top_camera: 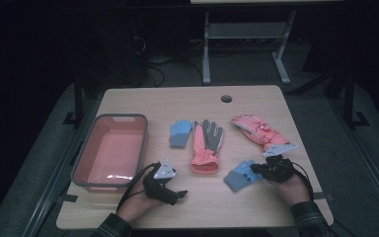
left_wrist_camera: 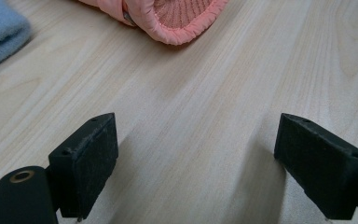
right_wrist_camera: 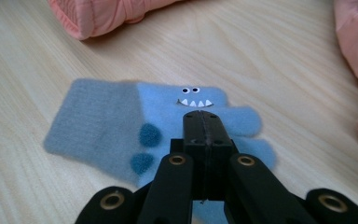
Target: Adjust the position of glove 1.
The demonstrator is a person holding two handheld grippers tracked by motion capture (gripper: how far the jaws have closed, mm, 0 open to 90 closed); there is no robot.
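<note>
At the left of the high view sits a salmon plastic bin (top_camera: 109, 150), grey-rimmed and rectangular, on the pale woodgrain table (top_camera: 187, 103). Lower centre-left, the left gripper (top_camera: 176, 195) rests with its padded jaws spread wide over bare wood. Lower right, the right gripper (top_camera: 253, 169) has its jaws pressed together above a fuzzy blue glove (right_wrist_camera: 135, 126) — flat, knitted, with a toothy monster face.

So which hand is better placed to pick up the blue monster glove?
Probably the right. The right gripper sits over the blue monster glove, jaws shut. The left gripper rests open on bare table near the pink bin, farther from that glove.
</note>
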